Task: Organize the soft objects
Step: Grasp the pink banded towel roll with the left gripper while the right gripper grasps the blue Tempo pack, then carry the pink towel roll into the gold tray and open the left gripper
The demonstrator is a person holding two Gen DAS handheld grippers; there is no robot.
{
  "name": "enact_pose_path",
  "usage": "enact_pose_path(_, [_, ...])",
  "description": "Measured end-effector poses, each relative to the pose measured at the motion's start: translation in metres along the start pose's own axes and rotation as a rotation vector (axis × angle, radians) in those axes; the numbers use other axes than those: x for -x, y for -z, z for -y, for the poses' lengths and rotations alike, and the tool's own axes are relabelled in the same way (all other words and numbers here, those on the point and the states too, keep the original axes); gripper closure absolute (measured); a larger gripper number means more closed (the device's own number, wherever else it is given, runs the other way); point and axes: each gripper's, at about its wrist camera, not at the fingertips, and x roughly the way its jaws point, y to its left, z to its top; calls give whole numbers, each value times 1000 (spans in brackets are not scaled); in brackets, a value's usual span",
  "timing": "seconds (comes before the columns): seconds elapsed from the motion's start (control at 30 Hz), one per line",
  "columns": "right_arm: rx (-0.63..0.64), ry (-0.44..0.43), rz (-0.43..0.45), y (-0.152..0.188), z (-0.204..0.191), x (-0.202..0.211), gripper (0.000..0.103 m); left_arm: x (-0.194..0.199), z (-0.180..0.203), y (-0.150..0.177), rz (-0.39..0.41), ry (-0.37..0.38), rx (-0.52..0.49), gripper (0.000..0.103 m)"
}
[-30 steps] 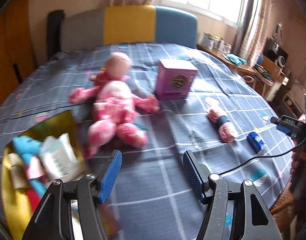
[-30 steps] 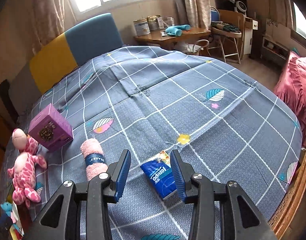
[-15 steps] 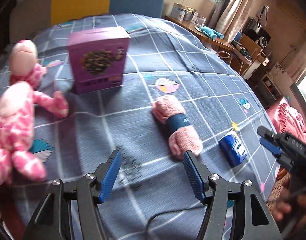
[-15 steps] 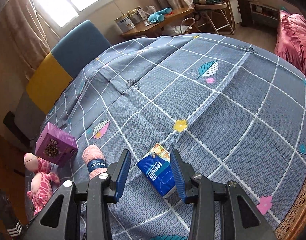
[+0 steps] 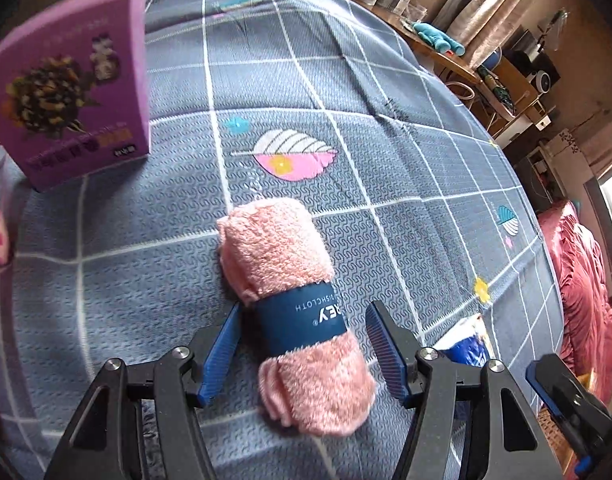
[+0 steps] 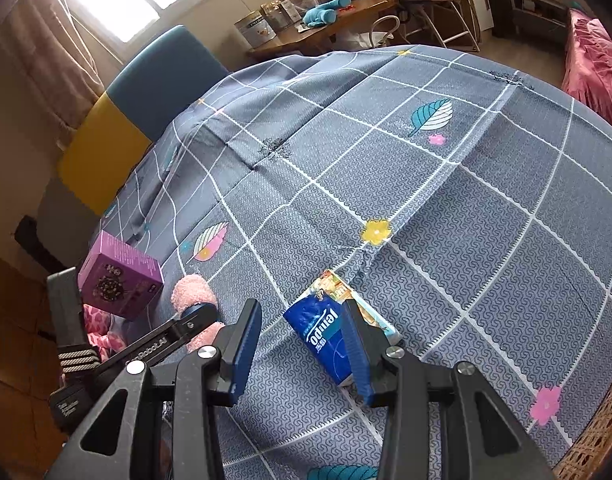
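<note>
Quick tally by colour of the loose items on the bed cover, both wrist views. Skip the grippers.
Pink: 2, rolled dishcloth and plush toy, the latter mostly hidden behind the left gripper.
Purple: 1, box.
Blue: 1, tissue pack.
Total: 4

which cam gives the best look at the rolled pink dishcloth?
Left wrist view: the rolled pink dishcloth lies centred and whole between the open fingers of the left tool, its blue band readable. In the right wrist view only one pink end shows; the left tool covers the rest.
</note>
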Motion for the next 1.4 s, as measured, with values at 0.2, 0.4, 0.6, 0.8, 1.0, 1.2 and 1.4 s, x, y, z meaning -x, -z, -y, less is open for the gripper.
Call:
enact_pose_path(0.2, [-19, -4, 0, -1, 4, -1, 62, 16, -17, 9, 51, 58, 29, 67])
enact_pose_path(0.4, [-49, 15, -20, -2, 12, -5, 62, 61, -41, 39, 111, 20, -23, 67])
enact_pose_path(0.6, [-51, 68, -30, -2, 15, -9, 62, 101, -80, 84, 113, 15, -19, 67])
enact_pose_path(0.8, [106, 134, -104, -2, -7, -24, 50, 127, -119, 140, 72, -4, -20, 67])
enact_pose_path(1.0, [371, 280, -217, -6, -29, -56, 39, 133, -143, 175, 52, -44, 0, 67])
enact_pose_path(1.2, [522, 404, -309, 4, -32, -84, 32, 128, -144, 181, 82, -48, -11, 66])
enact_pose_path(1.4, [530, 348, -229, 12, -42, -65, 45, 128, -144, 185, 123, -51, -14, 64])
